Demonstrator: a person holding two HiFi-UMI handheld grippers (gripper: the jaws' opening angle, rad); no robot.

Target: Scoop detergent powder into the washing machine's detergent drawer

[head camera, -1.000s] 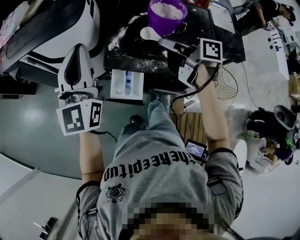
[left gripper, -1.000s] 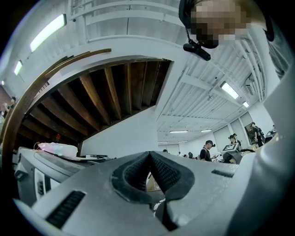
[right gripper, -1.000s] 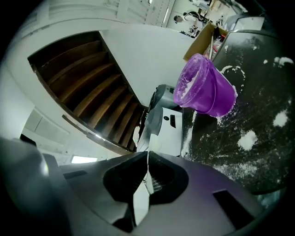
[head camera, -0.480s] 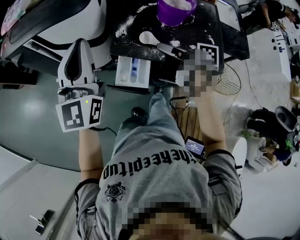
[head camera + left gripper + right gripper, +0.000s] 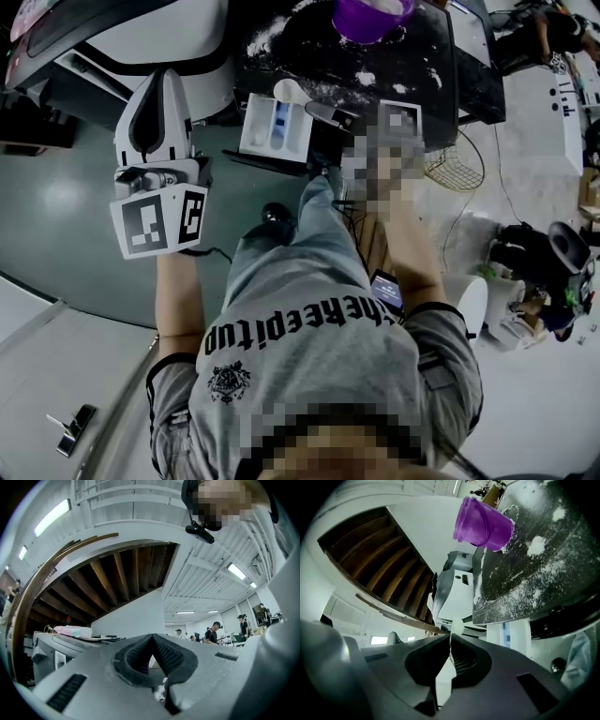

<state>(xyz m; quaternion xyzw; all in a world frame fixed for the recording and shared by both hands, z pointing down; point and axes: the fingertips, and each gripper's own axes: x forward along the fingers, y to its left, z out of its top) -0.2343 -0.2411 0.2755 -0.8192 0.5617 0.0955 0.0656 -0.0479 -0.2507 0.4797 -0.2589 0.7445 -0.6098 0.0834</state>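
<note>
**Spoon held at the drawer's edge**

The detergent drawer stands open, a white tray with a blue compartment down its middle. The right gripper comes at it from the right. Its jaws are clamped tight on the handle of a white spoon, and the spoon's bowl pokes out just past the jaw tips. From above, that bowl sits right at the drawer's far edge. I cannot tell whether it carries any powder.

Beyond the drawer is a dark tabletop, dusted with streaks and clumps of spilled white powder. A purple bowl stands on it, well away from the drawer.

To the left of the drawer and clear of it, the left gripper is held up with its jaws pressed together and nothing between them. A few white specks cling to its pads.

The washing machine rises behind the drawer, on its left.
</note>
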